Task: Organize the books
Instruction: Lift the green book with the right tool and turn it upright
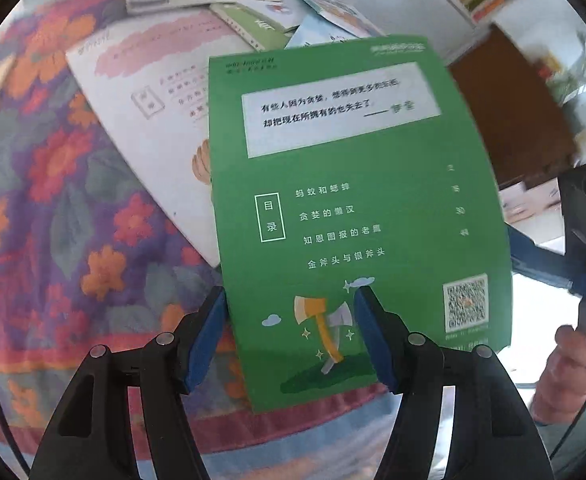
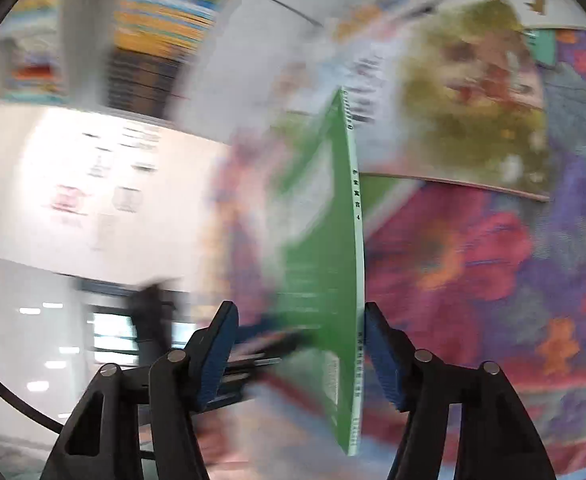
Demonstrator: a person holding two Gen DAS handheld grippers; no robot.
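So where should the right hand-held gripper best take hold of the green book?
Probably the spine edge near its lower end. The green book stands edge-on between the open fingers of the right hand-held gripper, thin spine facing the camera, so coming straight in along the cover plane lets the pads close on both flat covers. The view is blurred, so contact cannot be judged.

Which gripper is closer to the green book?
About equal; neither is clearly nearer. The green book lies between the left gripper pads, its lower edge among them. In the right gripper view, its spine stands between the open pads too.
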